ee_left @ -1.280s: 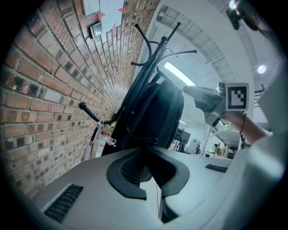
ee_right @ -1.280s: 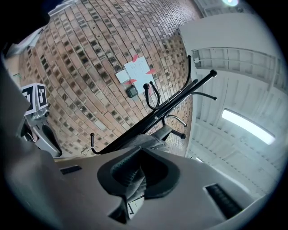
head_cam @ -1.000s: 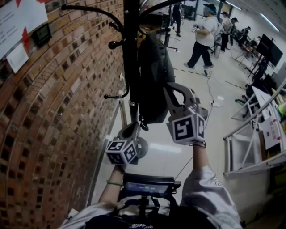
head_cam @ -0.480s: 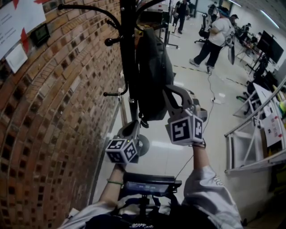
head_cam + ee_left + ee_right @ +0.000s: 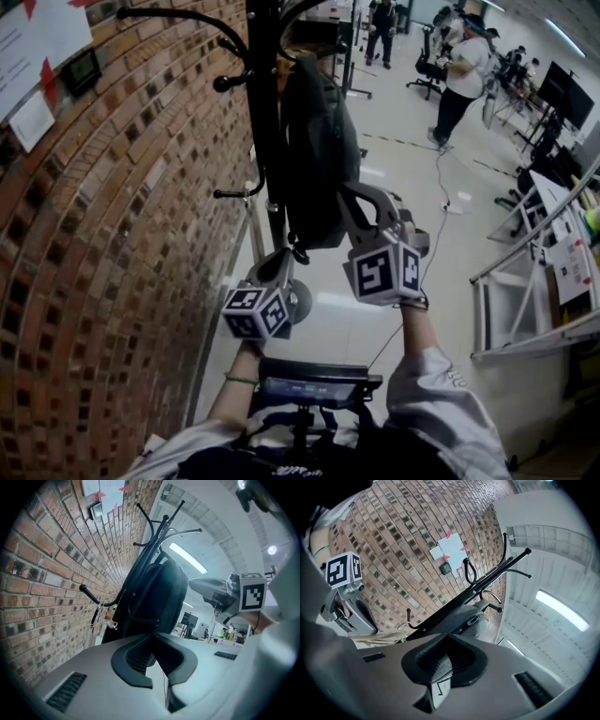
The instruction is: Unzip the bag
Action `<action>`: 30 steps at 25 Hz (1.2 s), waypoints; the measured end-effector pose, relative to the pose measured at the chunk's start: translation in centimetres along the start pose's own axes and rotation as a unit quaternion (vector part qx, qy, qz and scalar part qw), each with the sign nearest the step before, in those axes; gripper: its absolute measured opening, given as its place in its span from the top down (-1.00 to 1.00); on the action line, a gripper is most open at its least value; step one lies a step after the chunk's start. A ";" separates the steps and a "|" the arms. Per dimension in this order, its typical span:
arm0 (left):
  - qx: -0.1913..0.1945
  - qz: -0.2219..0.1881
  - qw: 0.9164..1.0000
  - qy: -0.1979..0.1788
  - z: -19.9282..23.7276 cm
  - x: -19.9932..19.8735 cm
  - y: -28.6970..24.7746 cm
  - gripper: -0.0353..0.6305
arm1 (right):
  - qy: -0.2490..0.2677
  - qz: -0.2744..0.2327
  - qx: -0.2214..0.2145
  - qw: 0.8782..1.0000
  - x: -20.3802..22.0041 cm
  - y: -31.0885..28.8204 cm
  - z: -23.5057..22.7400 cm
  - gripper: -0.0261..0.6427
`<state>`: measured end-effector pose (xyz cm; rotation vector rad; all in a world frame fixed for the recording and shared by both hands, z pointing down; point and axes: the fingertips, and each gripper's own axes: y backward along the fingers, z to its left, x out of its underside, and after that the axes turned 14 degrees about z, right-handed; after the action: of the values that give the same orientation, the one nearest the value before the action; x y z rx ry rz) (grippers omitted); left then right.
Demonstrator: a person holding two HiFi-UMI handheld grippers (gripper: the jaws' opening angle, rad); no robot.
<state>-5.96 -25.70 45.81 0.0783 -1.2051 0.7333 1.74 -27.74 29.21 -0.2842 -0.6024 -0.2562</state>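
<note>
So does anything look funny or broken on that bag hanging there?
Nothing stands out. The backpack hangs straight from the coat stand beside the brick wall, and no rips, spills or dangling bits show.

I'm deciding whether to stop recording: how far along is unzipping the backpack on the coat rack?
Done: both grippers are at the backpack, which hangs from the coat rack. In hand: left gripper is closed on its bottom, right gripper closed at its side. Remaining: no opened zip shows, so the unzipping itself seems mostly ahead.
</note>
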 end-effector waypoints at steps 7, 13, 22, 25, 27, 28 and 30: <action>0.004 -0.001 1.000 -0.003 -0.2 0.1 -0.2 0.87 | -0.003 0.004 -0.007 1.000 1.0 0.0 1.1 0.89; 0.001 0.003 1.000 -0.003 -0.1 0.3 -0.2 0.87 | -0.007 0.005 -0.003 1.000 1.5 0.1 1.5 0.88; -0.009 0.013 1.000 0.001 0.0 0.2 0.1 0.87 | 0.010 0.021 -0.018 1.000 3.0 -0.2 3.0 0.88; -0.005 0.009 1.000 -0.003 0.0 0.4 -0.2 0.87 | 0.014 0.024 -0.023 0.999 3.6 -0.3 3.7 0.87; 0.000 0.005 1.000 -0.005 -0.2 0.6 -0.4 0.87 | 0.015 0.027 -0.027 0.999 4.0 -0.2 4.1 0.87; 0.000 0.005 1.000 -0.005 -0.2 0.6 -0.5 0.87 | 0.015 0.028 -0.029 0.999 4.2 -0.2 4.3 0.87; -0.001 0.006 1.000 -0.004 -0.2 0.6 -0.5 0.87 | 0.017 0.032 -0.033 0.999 4.6 -0.3 4.7 0.87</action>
<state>-5.45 -25.73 46.42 0.0710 -1.2143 0.7426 2.85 -27.19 35.69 -0.3612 -0.5520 -0.2187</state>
